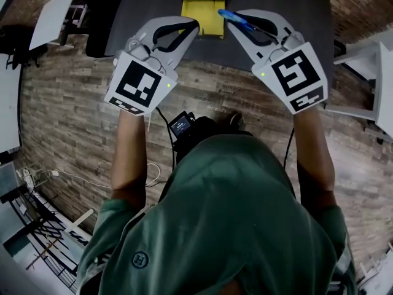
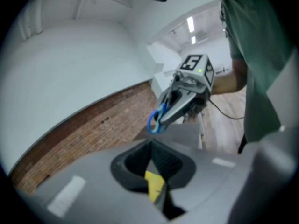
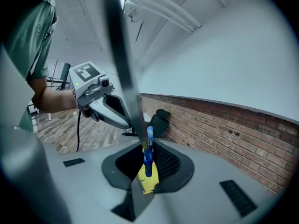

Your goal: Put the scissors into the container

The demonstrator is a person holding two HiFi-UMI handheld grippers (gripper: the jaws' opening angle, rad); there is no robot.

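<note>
Head view first: the right gripper (image 1: 235, 27) is clamped narrowly on the blue scissors (image 1: 241, 21). What looks to be the yellow container (image 1: 206, 16) sits on the dark counter (image 1: 141, 11) just ahead and to that gripper's left, between the two grippers. The left gripper (image 1: 191, 28) is just as near, jaws together and carrying nothing. Right gripper view adds what the top-down shot misses: the scissors run lengthwise along the jaws, handles leading toward the yellow.

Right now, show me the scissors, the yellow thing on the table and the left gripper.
scissors (image 1: 233, 18): head view, on the blue handle.
yellow thing (image 1: 207, 26): head view, on a bare part of its top.
left gripper (image 1: 193, 24): head view, at the tips, where its jaws meet.
</note>
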